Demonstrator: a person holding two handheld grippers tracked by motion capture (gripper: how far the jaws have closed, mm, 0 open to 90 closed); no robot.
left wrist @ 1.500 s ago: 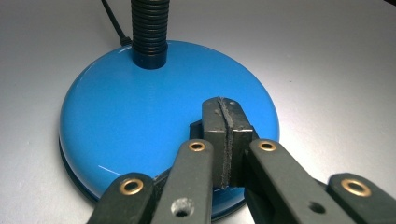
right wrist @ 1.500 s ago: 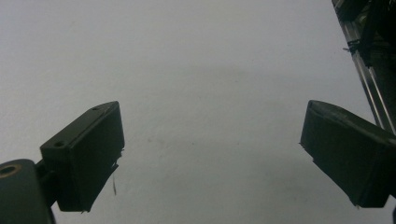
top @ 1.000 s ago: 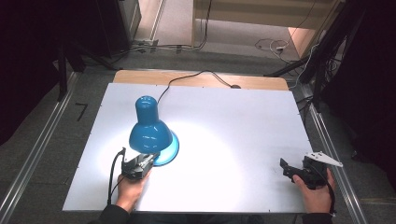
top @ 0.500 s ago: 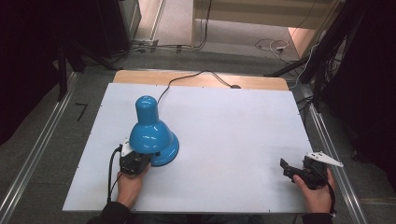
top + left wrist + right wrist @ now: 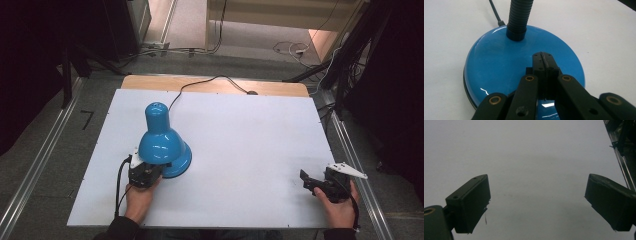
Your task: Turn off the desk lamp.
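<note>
Left tool (image 5: 543, 58) closed, tips resting over lamp base (image 5: 499, 65), gripping nothing. Right tool (image 5: 536, 205) wide open above bare table (image 5: 529, 152), well apart from lamp (image 5: 161, 140).

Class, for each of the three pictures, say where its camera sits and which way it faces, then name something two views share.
High view: above the person's side, looking forward and down on the table; both hands show.
Left gripper view: on the left tongs, shut, facing the lamp base.
Right gripper view: on the right tongs, open, facing bare table.
Shared: the blue lamp, in the high and left gripper views.
</note>
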